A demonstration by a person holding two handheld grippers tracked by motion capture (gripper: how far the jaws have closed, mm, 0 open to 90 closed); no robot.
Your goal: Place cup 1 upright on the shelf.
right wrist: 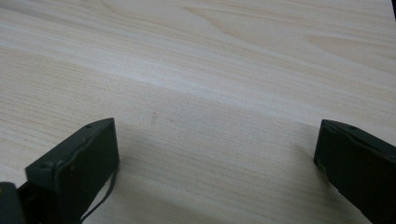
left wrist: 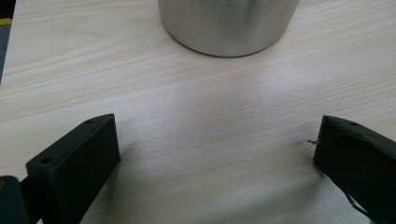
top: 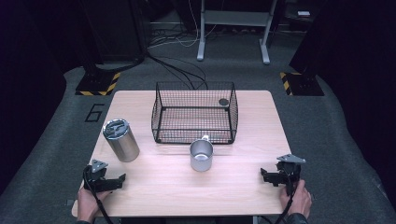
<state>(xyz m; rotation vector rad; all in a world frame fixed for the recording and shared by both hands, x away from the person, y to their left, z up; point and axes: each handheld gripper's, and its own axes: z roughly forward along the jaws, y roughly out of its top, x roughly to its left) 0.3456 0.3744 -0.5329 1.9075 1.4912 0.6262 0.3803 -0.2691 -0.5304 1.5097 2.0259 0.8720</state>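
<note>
Both grippers resting on table (top: 140,191), jaws spread wide, holding nothing. Left gripper (top: 122,178) is facing steel tumbler (top: 121,140), standing upright nr the left edge w/ wire basket (top: 194,112) beyond. Likely start of reach; next move needs jaws astride tumbler. Right gripper (top: 264,174) idling.

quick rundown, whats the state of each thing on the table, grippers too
tumbler: upright, lid on, free of any grip
mug: upright, open top, looks empty
wire basket: upright, holds one small dark round thing
left gripper: open, holds nothing
right gripper: open, holds nothing
</note>
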